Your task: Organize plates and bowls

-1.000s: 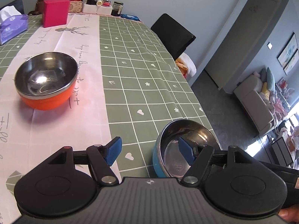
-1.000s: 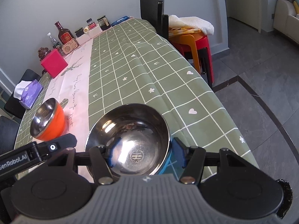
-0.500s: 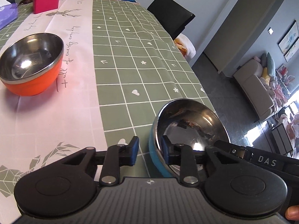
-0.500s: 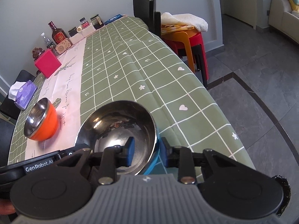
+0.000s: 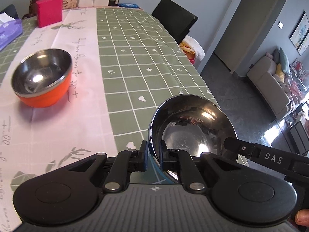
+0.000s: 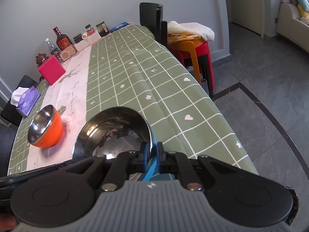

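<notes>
Two claws were clamped on the same blue bowl (image 5: pixel 193 133) at this point. A second back both of ours sat wide open around it, half a second back they were closing in, and now our left claw (image 5: pixel 153 157) pinched the bowl's left rim wall, one pad inside the steel and one outside. Our right claw (image 6: pixel 153 156) did the same on the right rim, blue outer skin showing between its pads.

That bowl sat at the near edge of the surface (image 5: pixel 135 58), on the green checked cloth, and looked tipped a bit toward the left. We couldn't tell whether it had actually left the cloth yet.

So the grab part looked done to us. What was left, we reckoned, was carrying it over to the orange bowl (image 5: pixel 43 77), which stood well apart on the pink runner, and nesting them. Steel rims are slick, so a two-sided pinch could slip if the hands pulled unevenly.
</notes>
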### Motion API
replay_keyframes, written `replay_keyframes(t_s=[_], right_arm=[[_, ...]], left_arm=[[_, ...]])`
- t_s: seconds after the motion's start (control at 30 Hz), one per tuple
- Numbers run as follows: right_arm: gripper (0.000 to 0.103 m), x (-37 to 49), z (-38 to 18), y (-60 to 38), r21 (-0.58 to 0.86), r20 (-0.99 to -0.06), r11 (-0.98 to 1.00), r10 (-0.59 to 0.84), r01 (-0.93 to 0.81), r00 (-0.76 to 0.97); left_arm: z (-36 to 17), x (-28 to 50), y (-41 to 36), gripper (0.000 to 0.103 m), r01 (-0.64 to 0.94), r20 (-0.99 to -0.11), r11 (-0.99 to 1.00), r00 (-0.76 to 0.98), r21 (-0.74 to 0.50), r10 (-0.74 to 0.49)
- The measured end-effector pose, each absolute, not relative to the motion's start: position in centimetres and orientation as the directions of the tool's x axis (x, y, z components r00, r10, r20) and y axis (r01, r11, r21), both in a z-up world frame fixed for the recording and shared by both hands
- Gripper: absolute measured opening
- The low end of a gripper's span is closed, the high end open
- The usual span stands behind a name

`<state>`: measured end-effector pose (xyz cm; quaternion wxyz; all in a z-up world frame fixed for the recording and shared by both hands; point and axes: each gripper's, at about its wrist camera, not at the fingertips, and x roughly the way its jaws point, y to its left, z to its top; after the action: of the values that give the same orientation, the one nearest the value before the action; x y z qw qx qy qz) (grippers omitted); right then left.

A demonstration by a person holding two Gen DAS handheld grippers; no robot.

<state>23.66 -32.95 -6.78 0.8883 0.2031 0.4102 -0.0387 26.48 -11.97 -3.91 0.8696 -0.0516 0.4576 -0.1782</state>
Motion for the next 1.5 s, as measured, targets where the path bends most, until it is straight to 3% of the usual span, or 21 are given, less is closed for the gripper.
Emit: replay_keyframes(t_s=[0.37,0.8,1.4,1.5], right_arm=[[0.006,21.6,-4.7,-28.1,0.445,-0.681,0.891,0.272,0.089,0.68],[0.007,18.6,-5.5,-19.3,0.471,-0.708,0.876,0.444,-0.101,0.549],[0.007,18.5,-8.4,-16.3,0.462,-0.762,0.875,0.474,-0.142,0.442],[0.007,18.5,-8.4,-16.2,0.462,-0.758,0.874,0.478,-0.151,0.444]], left_arm=[[0.0,21.5,-5.5,0.012,0.149,-0.745,0.97,0.62,-0.194,-0.244],[-1.7,14.3,3.6,0.012,-0.051,-0.76,0.977,0.638,-0.206,-0.127],[-5.2,11.4,7.3,0.014,-0.132,-0.776,0.944,0.609,-0.302,-0.163],[-5.4,11.6,7.5,0.019,-0.134,-0.777,0.939,0.605,-0.317,-0.176]])
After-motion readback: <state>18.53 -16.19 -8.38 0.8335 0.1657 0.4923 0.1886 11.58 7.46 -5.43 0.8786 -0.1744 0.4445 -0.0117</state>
